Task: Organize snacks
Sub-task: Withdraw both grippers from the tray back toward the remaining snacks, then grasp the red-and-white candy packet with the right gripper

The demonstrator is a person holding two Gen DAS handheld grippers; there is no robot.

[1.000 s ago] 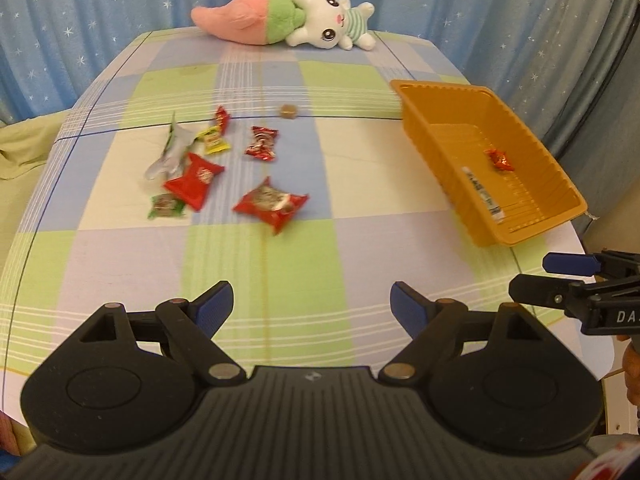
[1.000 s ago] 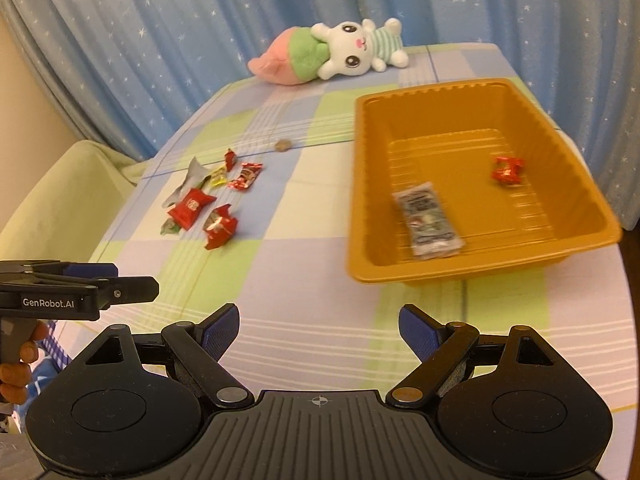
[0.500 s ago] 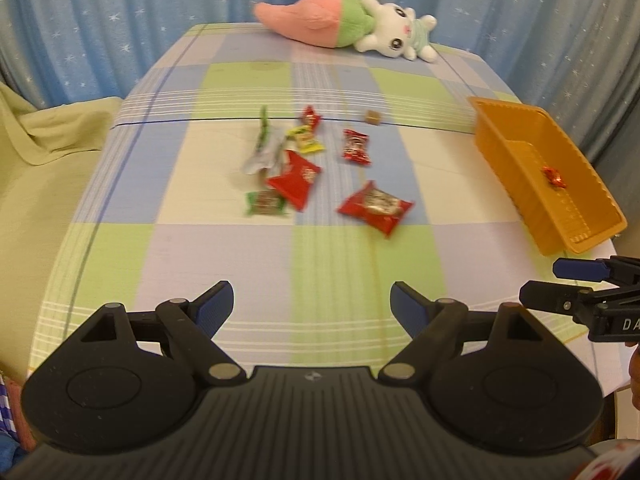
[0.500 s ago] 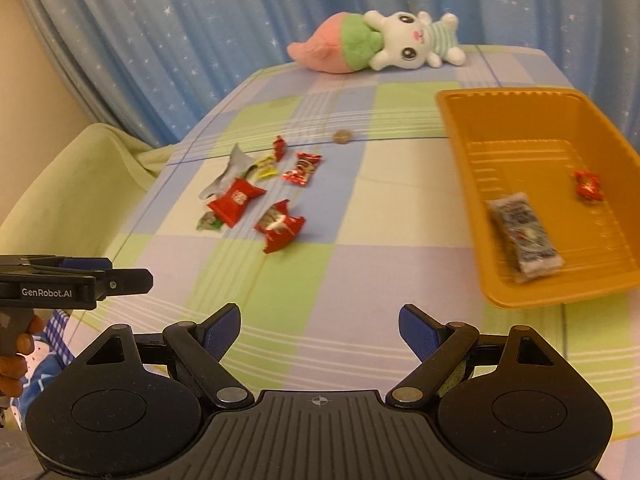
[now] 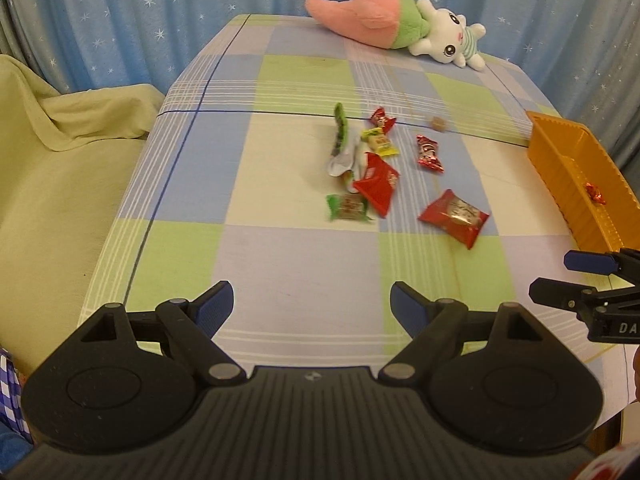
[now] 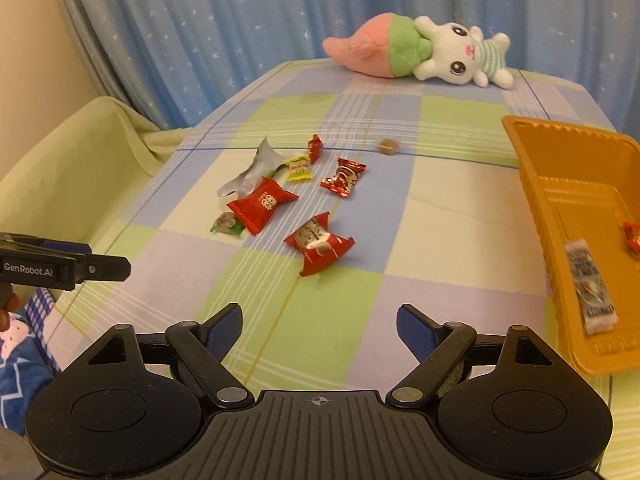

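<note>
Two grippers hover above the checked tablecloth [image 6: 400, 280], neither holding anything. The left gripper [image 5: 311, 304] has its blue-padded jaws spread wide over bare cloth. The right gripper [image 6: 319, 326] stands wide too, its jaws closing slightly, with nothing between them. Seen from the right wrist, the left gripper's black body reads "GenRobot.AI". Beyond the pads lie crinkly foil snacks: a red packet [image 6: 319, 247] nearest, a larger red packet [image 6: 262, 204] with pale lettering I cannot read, a green candy [image 6: 227, 225], a silver wrapper [image 6: 252, 172]. At right, a ribbed orange plastic tray [image 6: 536, 200] holds a grey sachet [image 6: 590, 288] and a red candy [image 6: 632, 236]. A plush rabbit [image 6: 416, 50] lies at the far edge.
</note>
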